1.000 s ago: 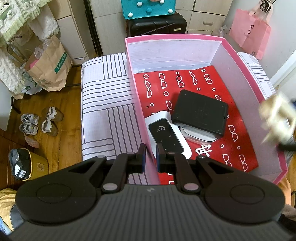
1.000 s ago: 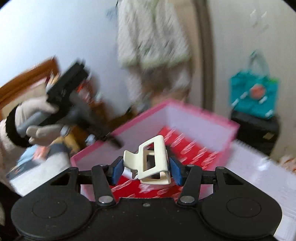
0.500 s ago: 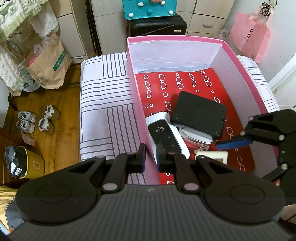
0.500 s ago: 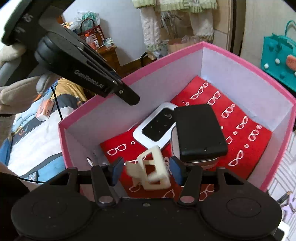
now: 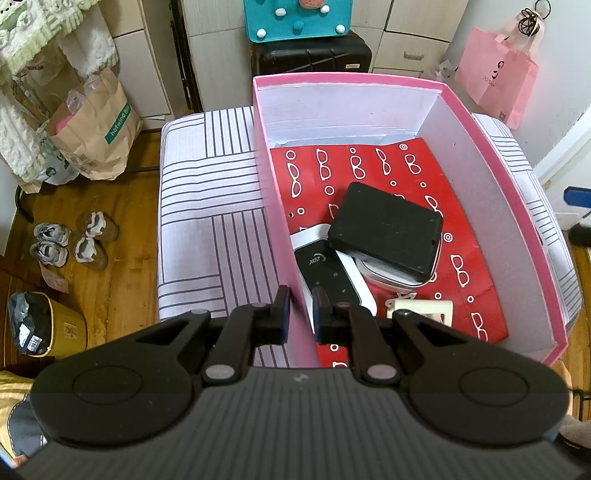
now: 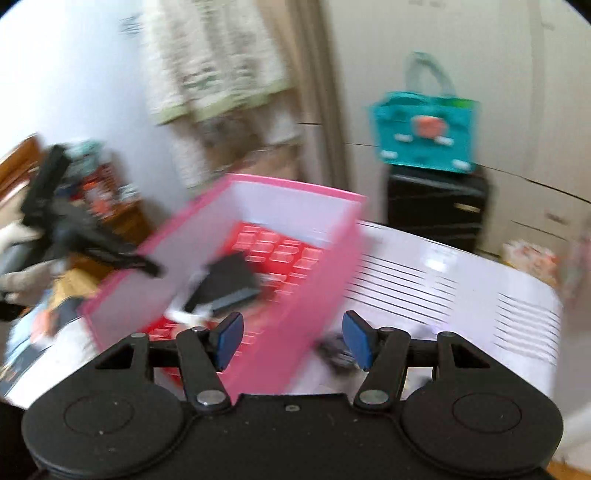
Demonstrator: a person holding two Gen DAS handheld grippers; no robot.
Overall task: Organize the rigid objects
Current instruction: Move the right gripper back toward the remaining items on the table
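Note:
A pink box [image 5: 271, 206] with a red glasses-print liner stands on a striped surface [image 5: 207, 206]. Inside lie a black flat case [image 5: 386, 230], a black-and-white device [image 5: 332, 275] and a cream hair clip [image 5: 421, 308] near the front. My left gripper [image 5: 298, 310] is shut on the box's left wall. My right gripper [image 6: 291, 339] is open and empty, off the box's right side; its view is blurred. A small dark object [image 6: 334, 352] lies on the striped surface by its right finger. The box [image 6: 314, 273] shows there too.
A brown paper bag [image 5: 92, 129], shoes [image 5: 70, 243] and a yellow bin [image 5: 44, 325] stand on the wooden floor at left. A black suitcase [image 5: 312, 57] with a teal bag [image 5: 295, 18] stands behind the box. A pink bag [image 5: 498, 81] hangs at the back right.
My right gripper let go of the cream hair clip inside the box, opened wide and swung out to the right. The left gripper stayed on the box wall.

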